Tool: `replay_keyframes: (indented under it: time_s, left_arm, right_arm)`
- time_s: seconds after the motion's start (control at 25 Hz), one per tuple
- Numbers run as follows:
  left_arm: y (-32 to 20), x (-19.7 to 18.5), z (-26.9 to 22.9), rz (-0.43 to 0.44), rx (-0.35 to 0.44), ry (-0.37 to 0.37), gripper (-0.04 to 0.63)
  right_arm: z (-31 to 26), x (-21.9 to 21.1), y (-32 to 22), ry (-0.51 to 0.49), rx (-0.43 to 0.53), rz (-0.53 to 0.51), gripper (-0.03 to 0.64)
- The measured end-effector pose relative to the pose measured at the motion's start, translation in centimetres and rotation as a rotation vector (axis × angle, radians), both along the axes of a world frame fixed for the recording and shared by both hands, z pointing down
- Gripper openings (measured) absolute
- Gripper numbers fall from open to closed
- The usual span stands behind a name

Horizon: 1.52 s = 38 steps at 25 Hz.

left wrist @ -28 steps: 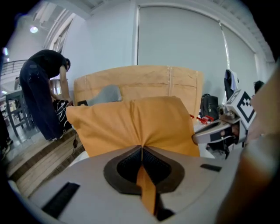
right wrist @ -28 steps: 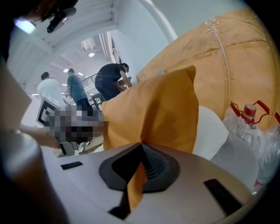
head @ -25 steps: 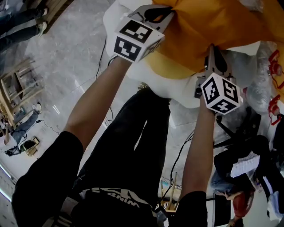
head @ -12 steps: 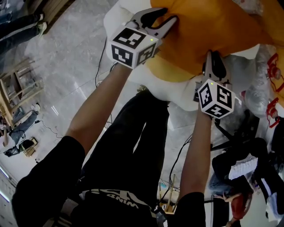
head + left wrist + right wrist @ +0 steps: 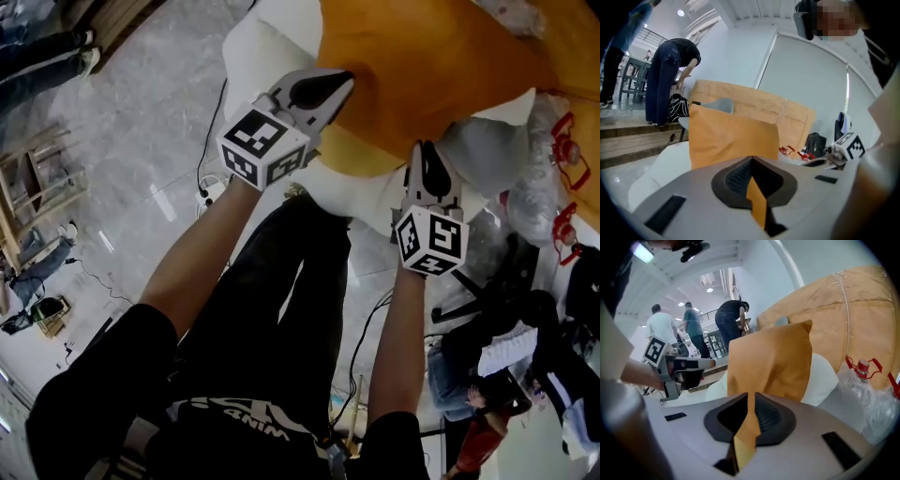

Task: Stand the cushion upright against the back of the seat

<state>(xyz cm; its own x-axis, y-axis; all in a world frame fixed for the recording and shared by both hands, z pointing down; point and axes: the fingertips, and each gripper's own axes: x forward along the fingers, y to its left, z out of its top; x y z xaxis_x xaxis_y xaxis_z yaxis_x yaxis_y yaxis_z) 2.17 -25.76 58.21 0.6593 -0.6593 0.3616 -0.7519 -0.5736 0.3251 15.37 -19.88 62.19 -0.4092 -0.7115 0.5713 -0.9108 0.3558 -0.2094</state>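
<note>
Orange cloth of the cushion [image 5: 422, 66] is pinched near a lower corner by the left hand-held gripper [image 5: 333, 89], its jaws closed tight so that side can be steered. At the right hand-held gripper [image 5: 427, 157] the jaws have just been opening a little, with a fold lying loosely between them, probably to let go. The cushion is stood on the white seat [image 5: 258, 47], just before the tan back [image 5: 797, 115]; whether they touch cannot be told.
</note>
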Motion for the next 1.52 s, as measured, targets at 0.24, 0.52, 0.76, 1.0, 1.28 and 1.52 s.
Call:
replay_keyframes:
  time_s: [0.24,0.52,0.76,1.0,1.28,1.52]
  left_arm:
    - [7.0,1.2,-7.2,0.084,-0.027,0.081,0.008]
    - [14.8,1.1,-20.4,0.157,0.007,0.083,0.008]
    - [19.2,1.5,-31.6,0.206,0.086,0.084,0.008]
    - [21.6,2.6,-37.5,0.232,0.175,0.046,0.008]
    - [21.6,1.5,-39.2,0.197,0.191,0.049,0.008]
    - [20.6,0.6,-39.6,0.174,0.214,0.049,0.008]
  right_arm:
    - [-7.4,-1.6,6.2,-0.028,0.032,-0.137,0.023]
    - [-20.9,-2.4,12.8,-0.048,0.095,-0.191,0.023]
    - [-32.9,-3.3,16.3,-0.138,0.196,-0.182,0.023]
    - [-39.4,-4.8,16.7,-0.227,0.317,-0.187,0.023]
    - [-41.6,-6.5,16.4,-0.253,0.347,-0.209,0.023]
    - [-41.8,-7.2,15.6,-0.21,0.362,-0.22,0.021]
